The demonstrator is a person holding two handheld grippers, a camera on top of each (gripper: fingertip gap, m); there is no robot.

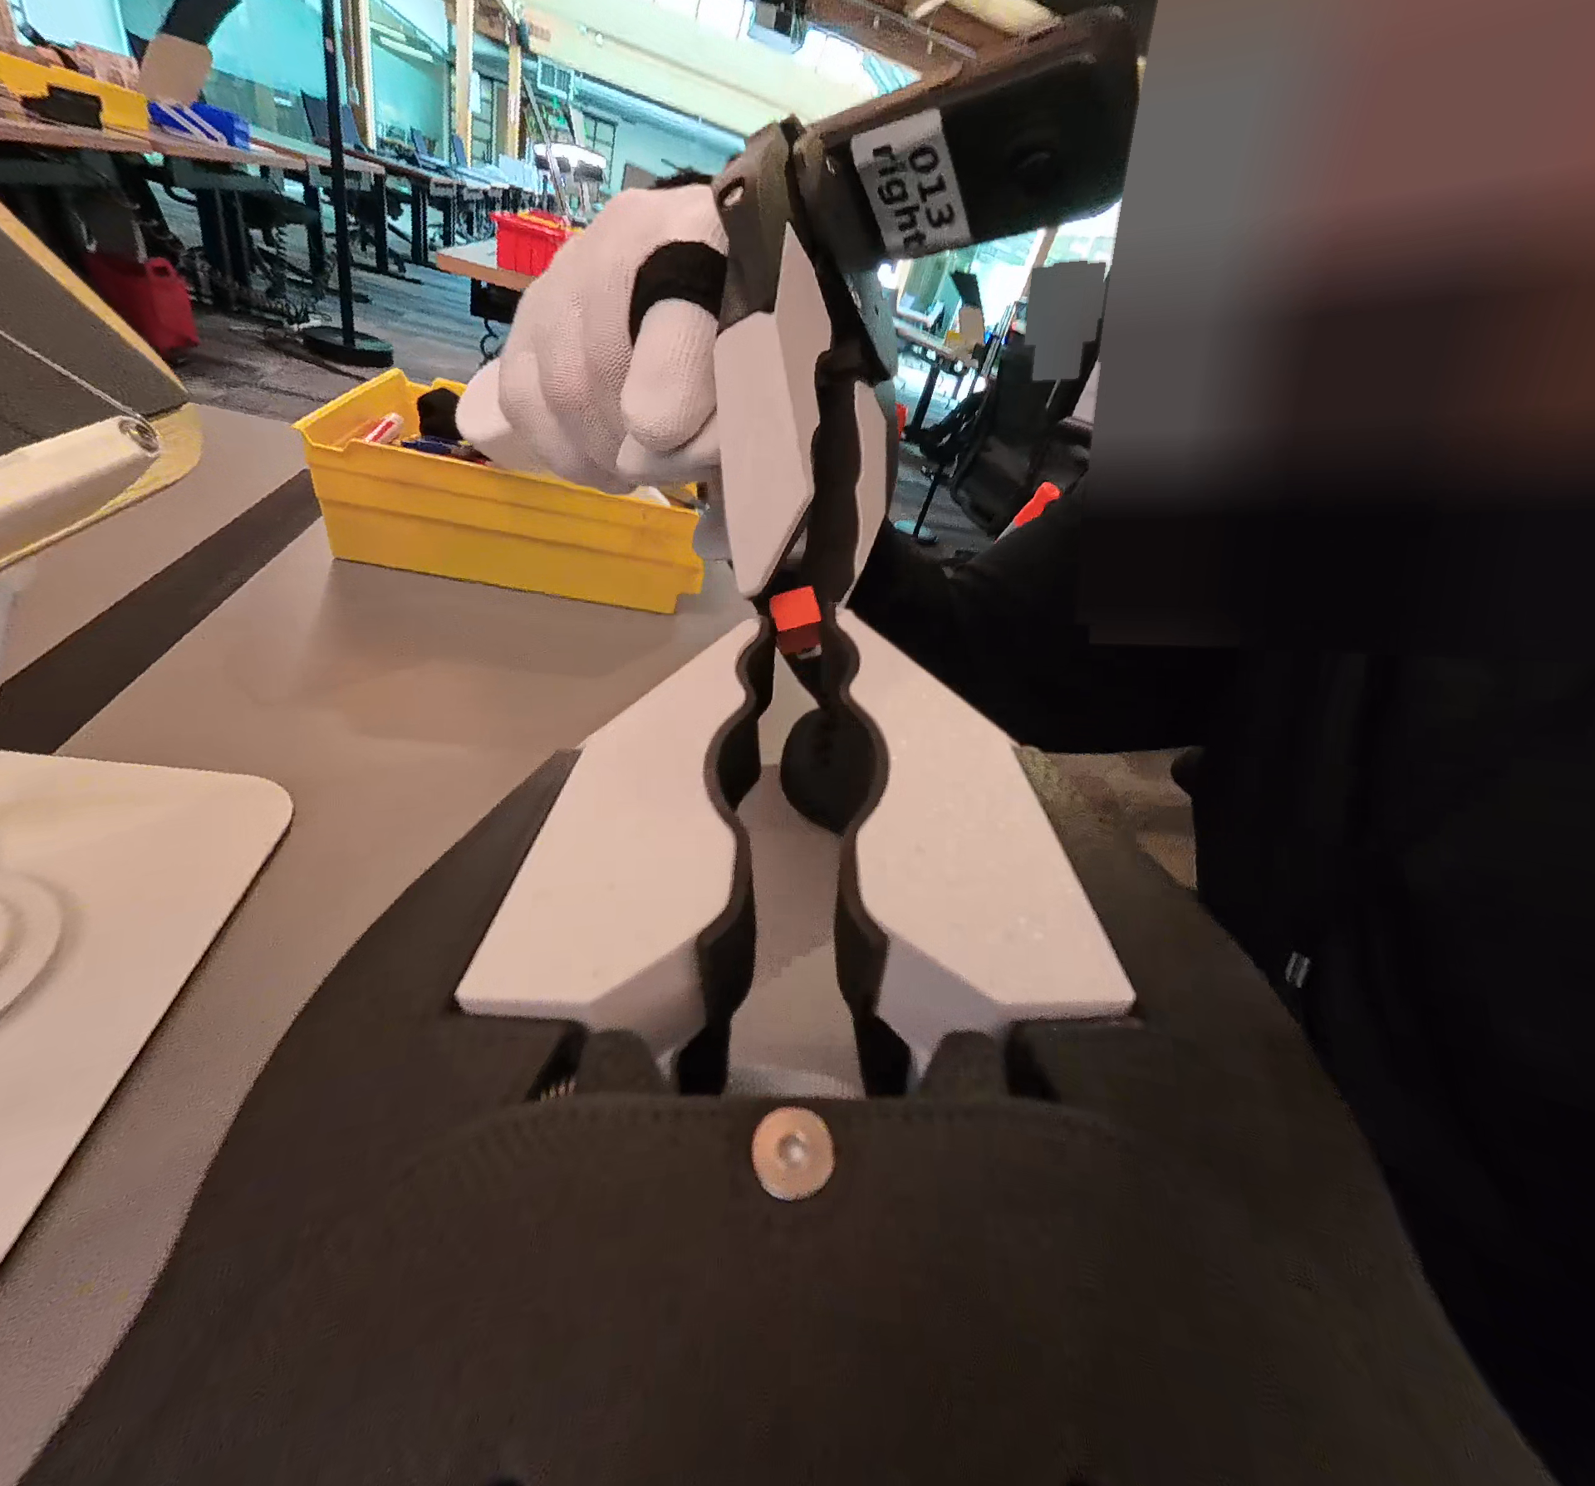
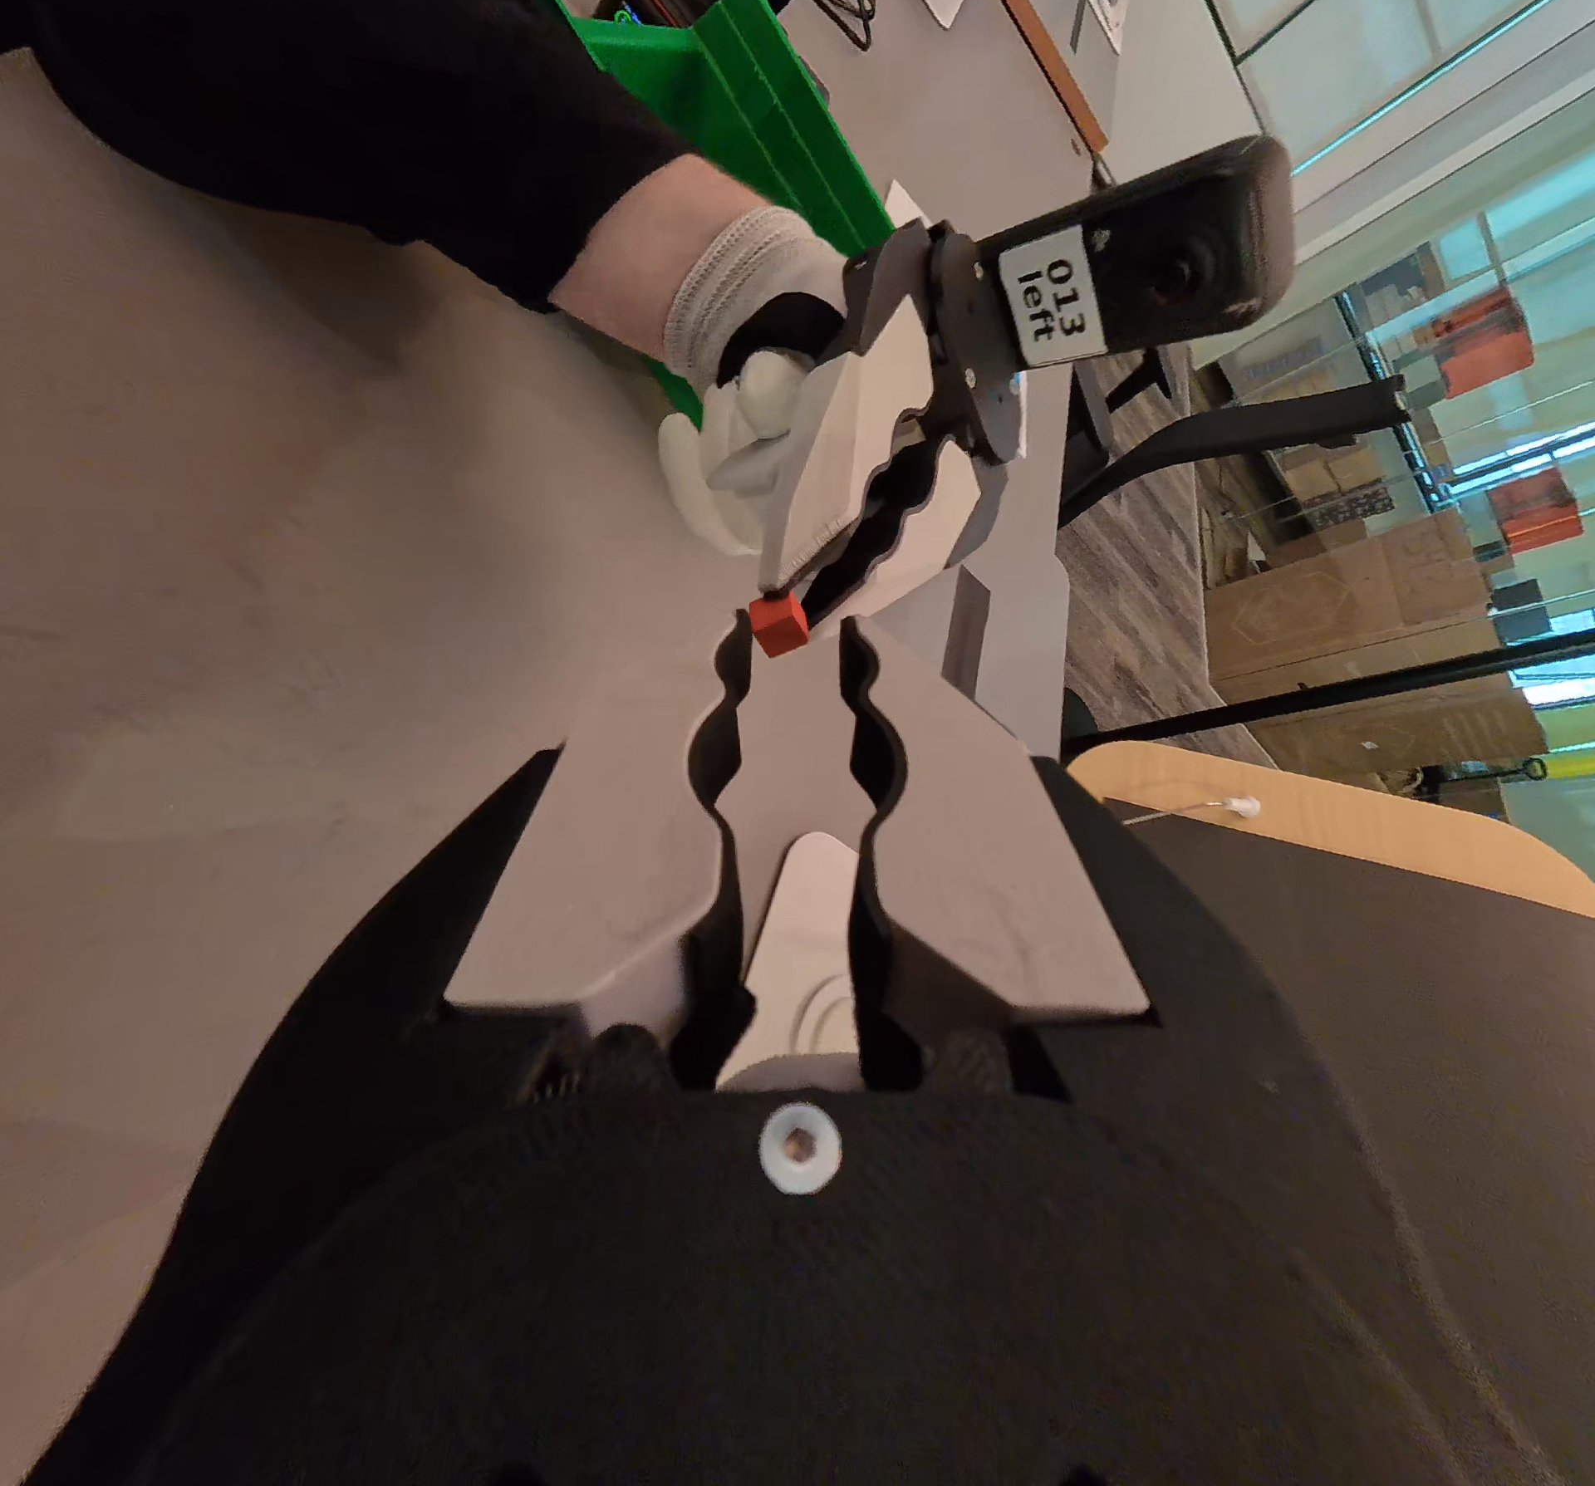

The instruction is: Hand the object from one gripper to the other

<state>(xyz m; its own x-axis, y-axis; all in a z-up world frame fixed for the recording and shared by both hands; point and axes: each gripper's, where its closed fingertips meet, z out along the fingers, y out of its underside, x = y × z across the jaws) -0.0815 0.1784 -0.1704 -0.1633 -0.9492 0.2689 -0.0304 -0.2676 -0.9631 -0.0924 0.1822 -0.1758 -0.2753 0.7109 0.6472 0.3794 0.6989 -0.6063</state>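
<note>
On the left of the left wrist view, one yellow bin (image 1: pixel 509 530) sits well back on the table (image 1: pixel 388 668), clear of the exchange. Just right of it, your gloved right hand (image 1: pixel 595 374) brings its tool down steeply from above, so the two sets of tips meet nose to nose in mid-air over the table. Your left gripper (image 1: pixel 801 625) appears to be pinching the single red cube (image 1: pixel 794 609) at its very tips, which leaves most of the cube free for the other tool. In the right wrist view your right gripper (image 2: pixel 796 633) is spread. One finger is at the cube's side and there is a clear gap at the other, so I judge the transfer not yet made. In all: one cube, two grippers, two gloved hands.
</note>
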